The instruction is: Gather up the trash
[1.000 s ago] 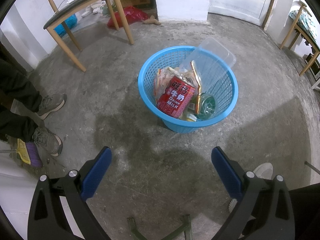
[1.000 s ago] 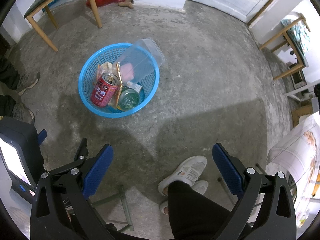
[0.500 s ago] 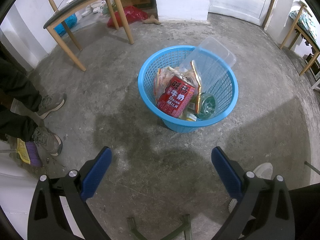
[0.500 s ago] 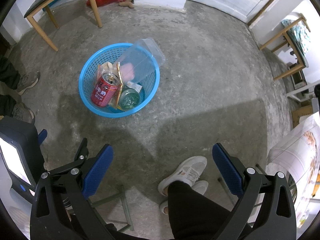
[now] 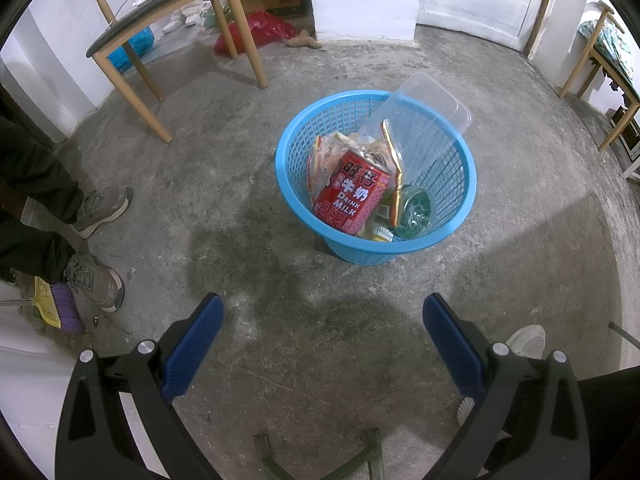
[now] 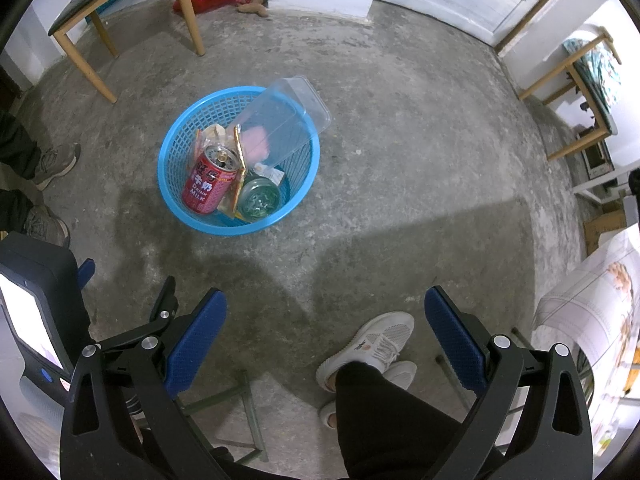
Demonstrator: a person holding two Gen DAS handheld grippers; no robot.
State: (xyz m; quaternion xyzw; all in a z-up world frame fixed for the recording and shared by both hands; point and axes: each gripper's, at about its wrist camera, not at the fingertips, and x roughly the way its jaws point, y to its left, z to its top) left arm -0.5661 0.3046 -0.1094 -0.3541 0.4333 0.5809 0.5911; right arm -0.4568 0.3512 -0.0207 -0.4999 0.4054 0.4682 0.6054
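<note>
While both grippers hang above the concrete floor [image 5: 200, 168], the left gripper [image 5: 322, 340] and the right gripper [image 6: 326, 334] each have their blue fingers [image 5: 192, 350] spread wide, holding nothing. Ahead of them, the blue basket [image 5: 460, 184] stands on the floor, well apart from both grippers. Inside it, a red milk can [image 5: 354, 194] leans tilted at the left, a green glass bottle [image 5: 414, 210] lies to its right, and snack wrappers [image 5: 394, 168] sit between them. A clear plastic container [image 5: 432, 108] leans over the far right rim. Far left stands a wooden chair [image 5: 160, 8].
</note>
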